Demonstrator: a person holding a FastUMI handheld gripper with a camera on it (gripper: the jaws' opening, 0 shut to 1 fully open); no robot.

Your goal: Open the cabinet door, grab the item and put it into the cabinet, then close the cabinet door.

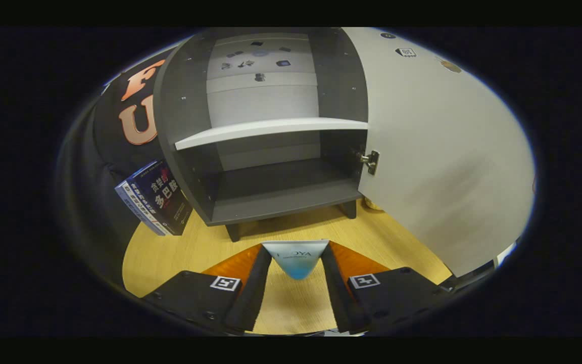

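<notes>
Wooden table [180, 253] runs under everything. Down low, the gripper [296, 263] has its jaws closed on a small white-and-blue tube [296, 258], both fingers pressing its sides. Just beyond stands the dark cabinet [271, 192] on short legs, its white door [437, 162] swung wide open to the right. Inside, a white shelf [271, 130] crosses the middle. A book [154, 202] leans against the cabinet's left side.

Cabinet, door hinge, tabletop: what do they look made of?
Cabinet: likely laminated board, matte dark grey, white shelf edge; visible screw dots.
Hinge: shiny metal, silvery glint.
Tabletop: wood or wood-look laminate, pale with fine grain.
Claw: shut on a white-blue tube, probably plastic.
</notes>
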